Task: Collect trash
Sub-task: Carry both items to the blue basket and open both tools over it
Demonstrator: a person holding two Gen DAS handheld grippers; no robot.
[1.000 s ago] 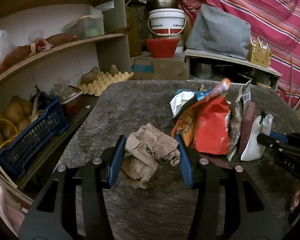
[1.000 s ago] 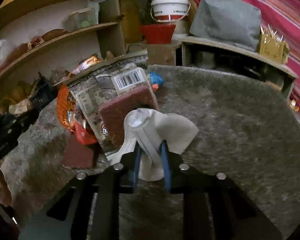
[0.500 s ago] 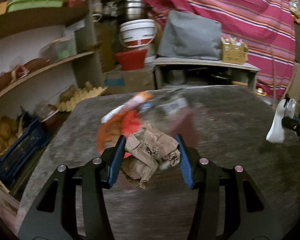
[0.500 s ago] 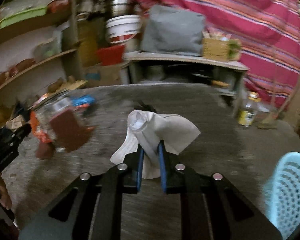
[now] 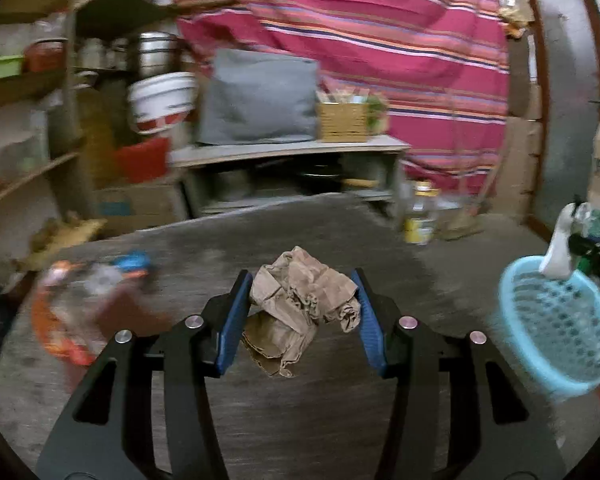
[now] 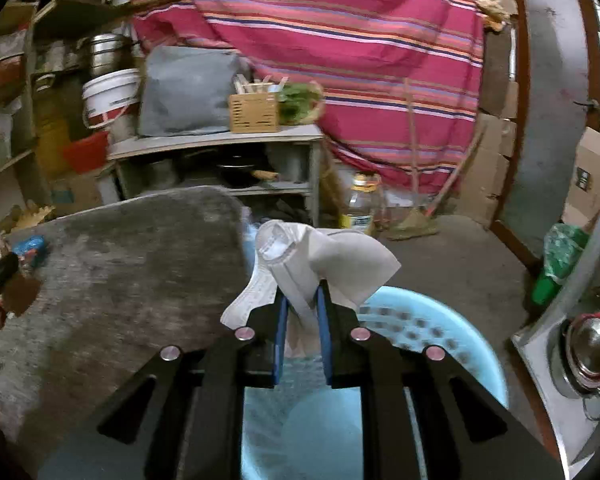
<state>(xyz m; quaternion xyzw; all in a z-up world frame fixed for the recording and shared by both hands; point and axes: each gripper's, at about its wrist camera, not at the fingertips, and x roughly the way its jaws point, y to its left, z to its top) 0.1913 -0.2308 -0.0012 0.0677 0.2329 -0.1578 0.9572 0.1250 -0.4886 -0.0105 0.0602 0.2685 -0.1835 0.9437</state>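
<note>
My left gripper is shut on a crumpled brown paper bag, held above the grey table. A blurred pile of wrappers lies on the table at the left. The light blue perforated basket stands off the table's right edge, and the right gripper's tip with its white paper hangs over the basket's rim. In the right wrist view my right gripper is shut on a crumpled white paper, right above the blue basket.
A low grey shelf with a cushion and a wooden box stands behind the table. A bottle sits on the floor before a striped pink cloth. Shelves with buckets and pots line the left. A steel pot sits at the right.
Both grippers swung to the right with their loads. The wrapper pile slid to the left of both views, and the blue basket came under the right gripper.
</note>
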